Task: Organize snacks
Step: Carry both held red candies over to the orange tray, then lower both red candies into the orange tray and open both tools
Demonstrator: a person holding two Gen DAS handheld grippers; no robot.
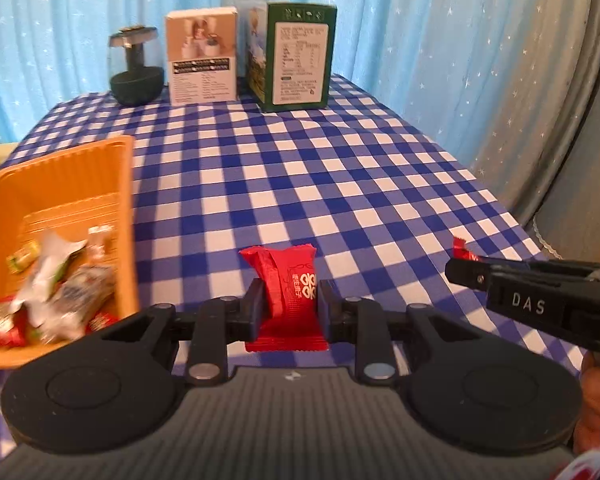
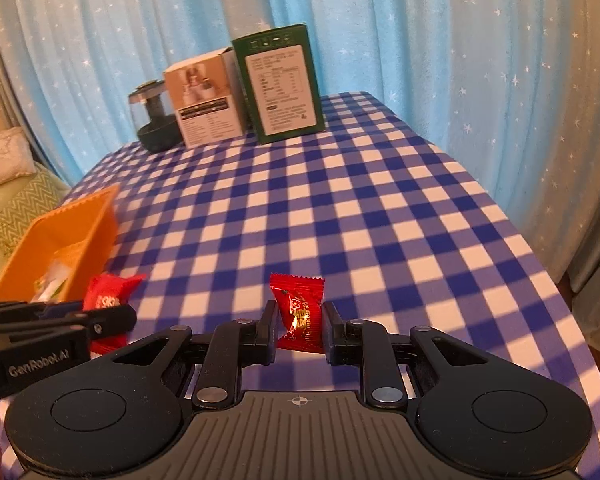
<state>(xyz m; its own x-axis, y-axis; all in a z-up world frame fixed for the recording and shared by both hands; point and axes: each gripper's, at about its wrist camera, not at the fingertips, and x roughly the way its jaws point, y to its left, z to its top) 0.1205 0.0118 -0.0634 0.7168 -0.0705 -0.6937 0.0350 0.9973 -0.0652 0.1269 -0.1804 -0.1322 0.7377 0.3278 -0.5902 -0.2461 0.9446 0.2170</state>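
- Altogether two claws are in view, each pinching one red snack packet above the checked desk (image 1: 340, 184).
- Left claw (image 1: 289, 307): its two fingers are pressed against a red packet with white characters (image 1: 286, 280), held upright between them just right of the orange tray. From the right wrist view this same packet (image 2: 104, 300) shows partly behind the left claw's black fingers (image 2: 112, 320).
- Right claw (image 2: 300, 326): its fingers squeeze a red packet with gold print (image 2: 300, 312), also upright, over the near part of the desk. In the left wrist view only a small red corner (image 1: 462, 250) pokes past the right claw's tip (image 1: 466, 270), the rest being hidden.
- One orange tray (image 1: 72, 168) sits at the desk's left edge, its near end cut off by the left claw's body. Inside lies a jumble of wrapped snacks (image 1: 56, 288), white, green and red; motion blur makes an exact count impossible.
- Two boxes stand at the far end, touching or nearly so: one white box (image 1: 202, 60) and one green box (image 1: 296, 56). Their print is too small to read.
- One dark round-based object with a metal top (image 1: 134, 68) stands just left of the white box; what it is cannot be told.
- Behind everything hangs a blue curtain with white stars (image 1: 420, 20).
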